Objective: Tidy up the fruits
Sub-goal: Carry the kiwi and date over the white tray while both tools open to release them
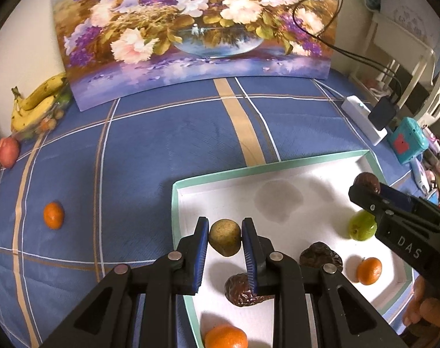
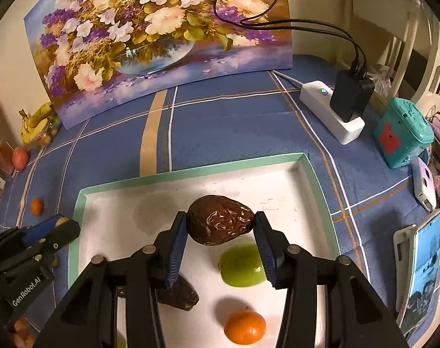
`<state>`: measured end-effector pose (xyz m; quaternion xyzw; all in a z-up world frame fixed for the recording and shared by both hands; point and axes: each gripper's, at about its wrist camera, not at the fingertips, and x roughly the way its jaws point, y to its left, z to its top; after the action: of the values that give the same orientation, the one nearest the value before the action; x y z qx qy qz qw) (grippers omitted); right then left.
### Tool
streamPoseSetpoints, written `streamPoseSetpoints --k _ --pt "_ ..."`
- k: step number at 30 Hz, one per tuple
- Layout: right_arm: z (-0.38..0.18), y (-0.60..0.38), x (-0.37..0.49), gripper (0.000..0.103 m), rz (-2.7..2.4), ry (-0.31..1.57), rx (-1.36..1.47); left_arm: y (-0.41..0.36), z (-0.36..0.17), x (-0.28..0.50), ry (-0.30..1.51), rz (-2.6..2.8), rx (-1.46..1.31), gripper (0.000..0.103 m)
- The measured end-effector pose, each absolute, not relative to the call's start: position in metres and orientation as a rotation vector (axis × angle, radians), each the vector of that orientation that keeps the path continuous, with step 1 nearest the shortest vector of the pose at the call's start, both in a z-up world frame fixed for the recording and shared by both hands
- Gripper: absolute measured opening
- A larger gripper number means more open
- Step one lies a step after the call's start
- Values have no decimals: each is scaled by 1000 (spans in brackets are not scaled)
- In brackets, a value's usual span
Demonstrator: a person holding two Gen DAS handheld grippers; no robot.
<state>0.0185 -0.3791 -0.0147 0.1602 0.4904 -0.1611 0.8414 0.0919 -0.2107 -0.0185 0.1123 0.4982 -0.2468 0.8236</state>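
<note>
My left gripper (image 1: pixel 225 233) is shut on a small tan fruit (image 1: pixel 225 236), held over the left part of a white tray with a mint-green rim (image 1: pixel 249 171). My right gripper (image 2: pixel 221 223) is shut on a wrinkled brown date (image 2: pixel 220 220) above the same tray (image 2: pixel 191 171); it also shows in the left wrist view at the tray's right side (image 1: pixel 365 184). In the tray lie a green fruit (image 2: pixel 241 265), an orange tangerine (image 2: pixel 244 327), another dark date (image 2: pixel 179 294) and a tangerine near the front (image 1: pixel 225 337). A loose tangerine (image 1: pixel 53 215) rests on the blue cloth, left of the tray.
A flower painting (image 1: pixel 191 29) leans on the wall behind. Bananas (image 1: pixel 35 105) and a red fruit (image 1: pixel 7 151) sit at the far left. A white power strip with a black charger (image 2: pixel 333 110), a teal box (image 2: pixel 402 132) and a phone on a stand (image 2: pixel 423 269) line the right side.
</note>
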Motion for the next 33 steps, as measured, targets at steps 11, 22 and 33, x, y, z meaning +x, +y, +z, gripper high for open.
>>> streamPoseSetpoints --k 11,22,33 --pt "-32 -396 24 48 -351 1034 342 -220 -35 98 1079 -513 280 25" --pt "-44 -396 30 48 -365 1052 316 -225 -53 102 1111 -504 308 25" --pt "-54 -398 31 48 -369 1076 299 -229 -67 104 1140 -495 322 25"
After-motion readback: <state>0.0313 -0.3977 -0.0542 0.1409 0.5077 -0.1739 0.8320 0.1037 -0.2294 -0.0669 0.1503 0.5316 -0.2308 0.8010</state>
